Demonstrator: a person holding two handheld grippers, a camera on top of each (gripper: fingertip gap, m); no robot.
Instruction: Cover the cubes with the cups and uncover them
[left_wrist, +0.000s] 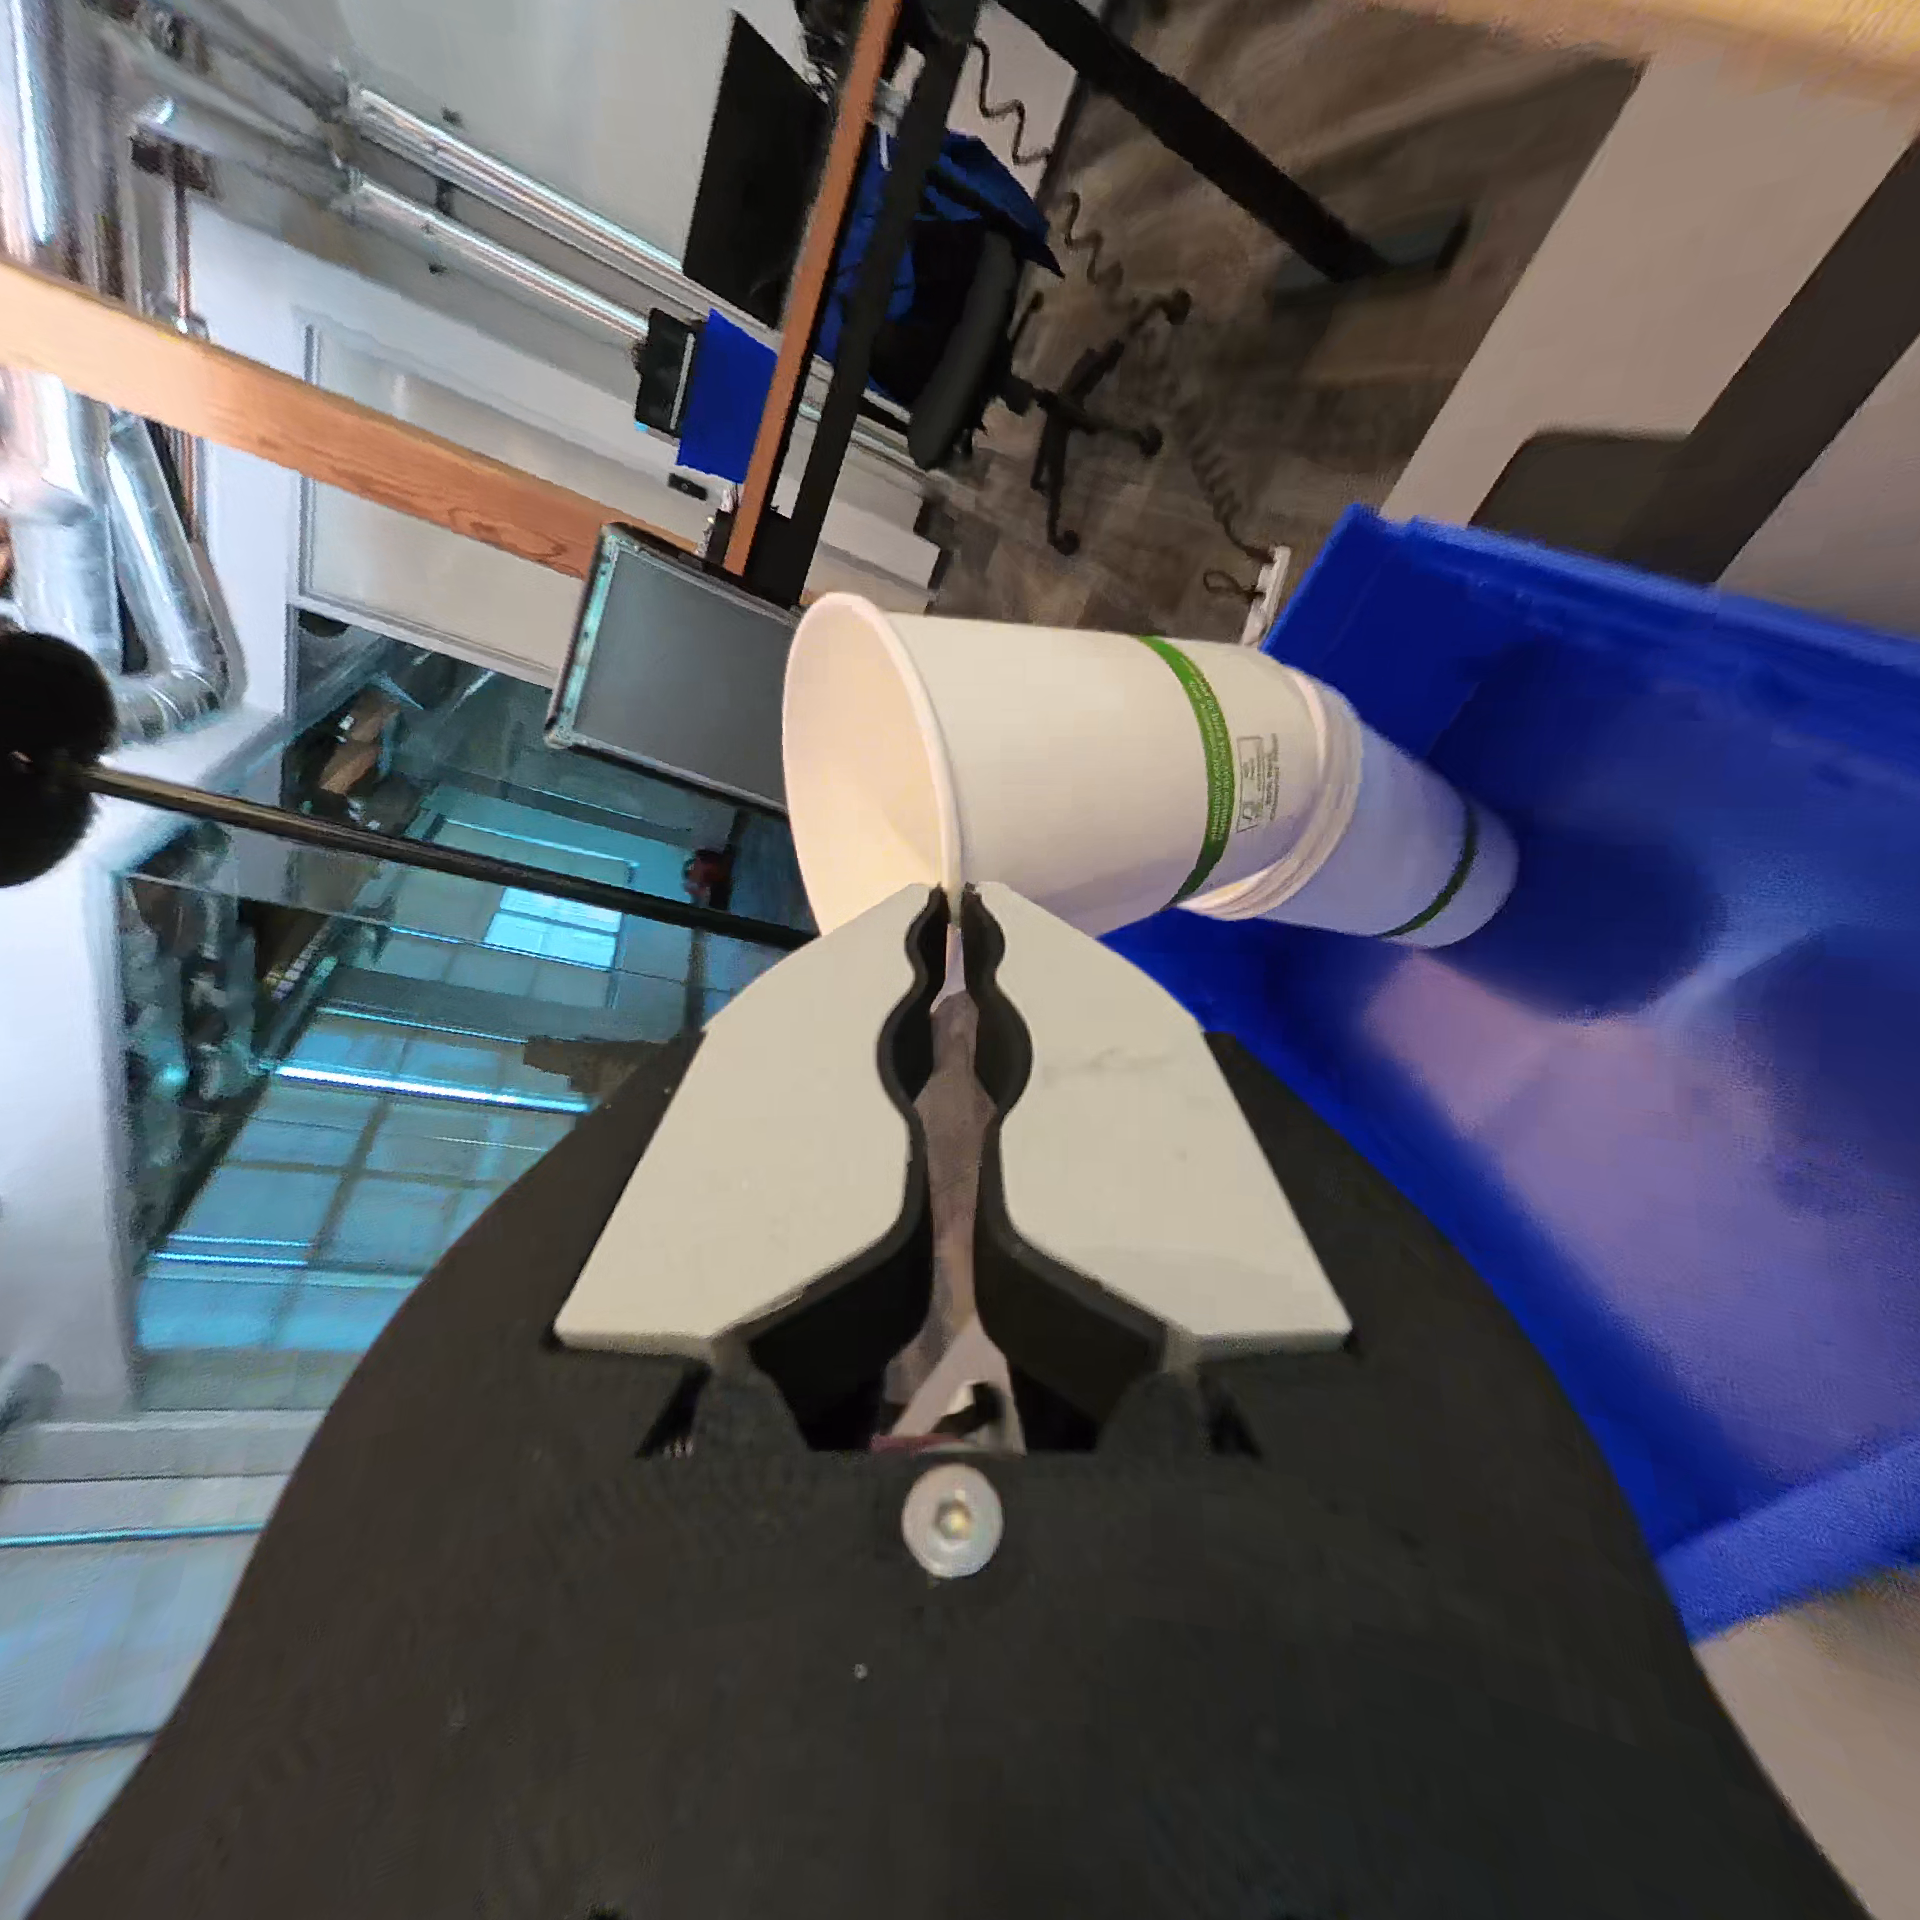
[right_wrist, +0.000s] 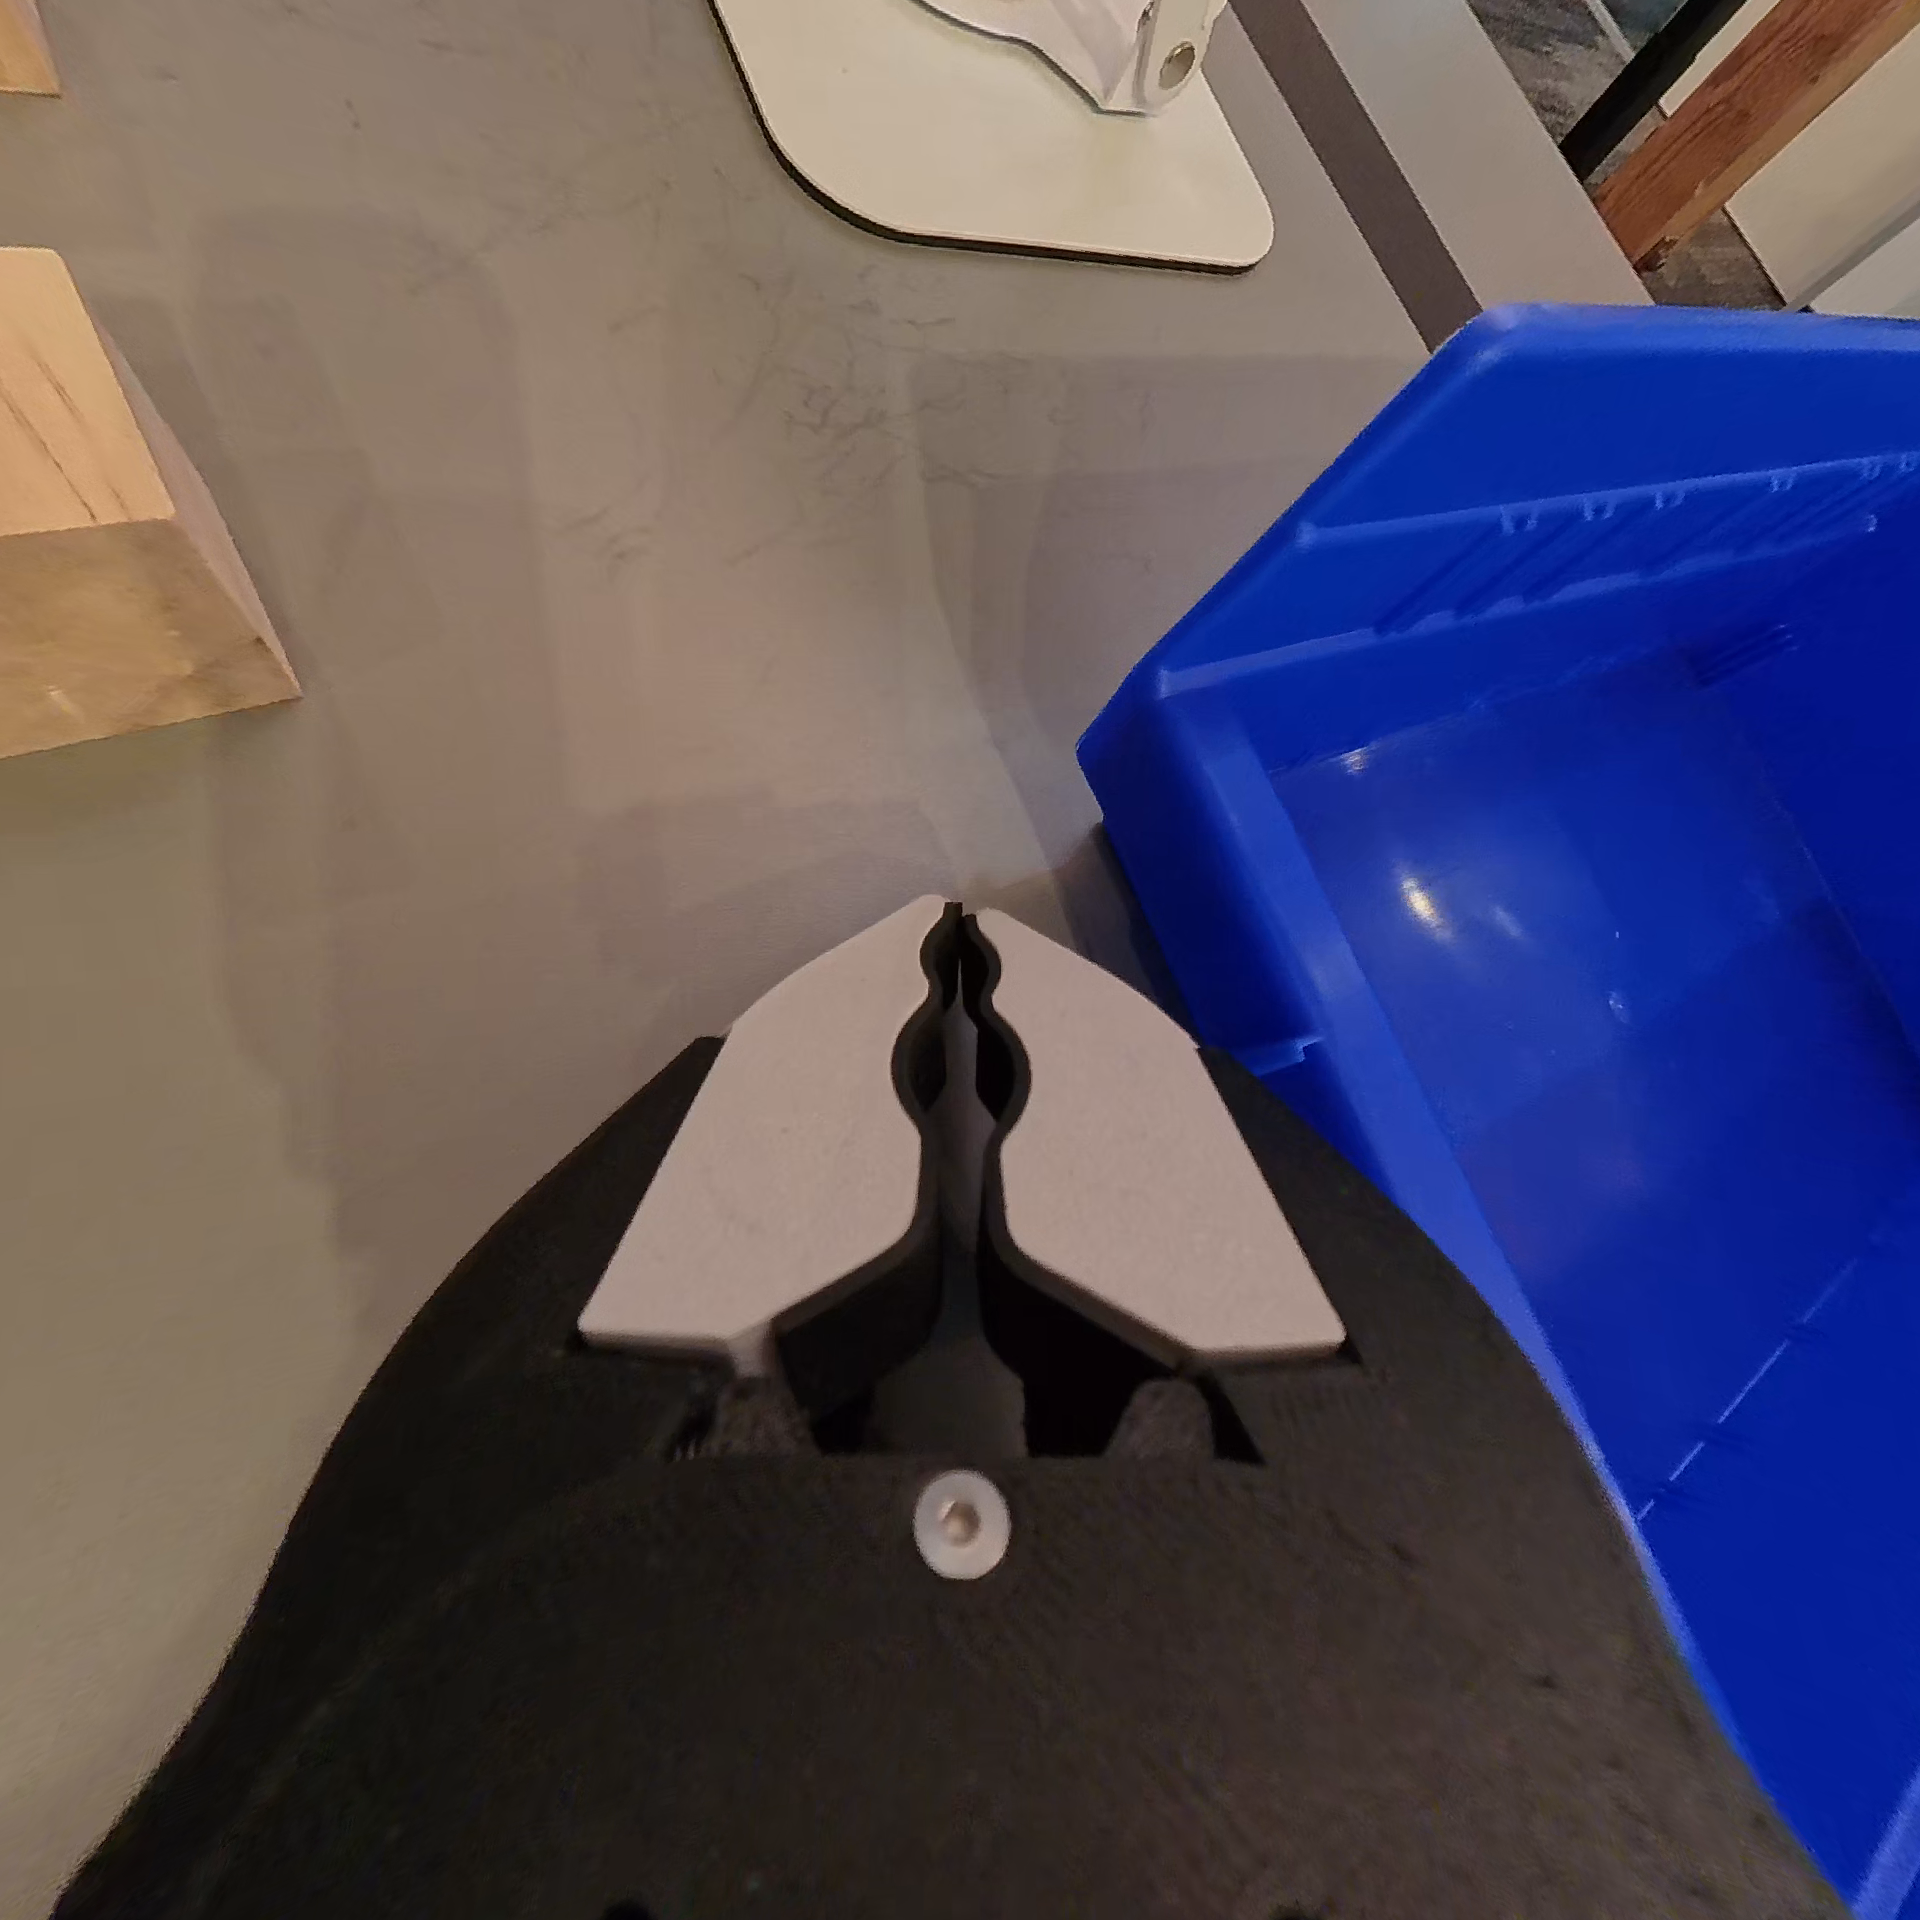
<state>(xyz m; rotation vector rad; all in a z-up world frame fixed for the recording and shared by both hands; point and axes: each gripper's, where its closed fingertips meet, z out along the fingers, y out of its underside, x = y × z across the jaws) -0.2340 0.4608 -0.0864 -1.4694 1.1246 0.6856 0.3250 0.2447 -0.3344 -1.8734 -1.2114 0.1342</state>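
Note:
In the left wrist view my left gripper (left_wrist: 958, 891) is shut on the rim of a white paper cup (left_wrist: 1049, 758) with a green band. The cup is the outer one of a nested stack (left_wrist: 1392, 831) that lies tilted with its far end in a blue bin (left_wrist: 1662, 935). This view is rolled sideways. In the right wrist view my right gripper (right_wrist: 958, 914) is shut and empty, just above the grey table (right_wrist: 520, 623), beside the left corner of the blue bin (right_wrist: 1507, 935). A wooden cube (right_wrist: 94, 561) sits at the left edge.
A white stand base (right_wrist: 997, 145) sits on the table at the back. A second wooden piece (right_wrist: 21, 42) shows at the top left corner. Beyond the table are an office chair (left_wrist: 966, 343), desks and monitors (left_wrist: 675, 675).

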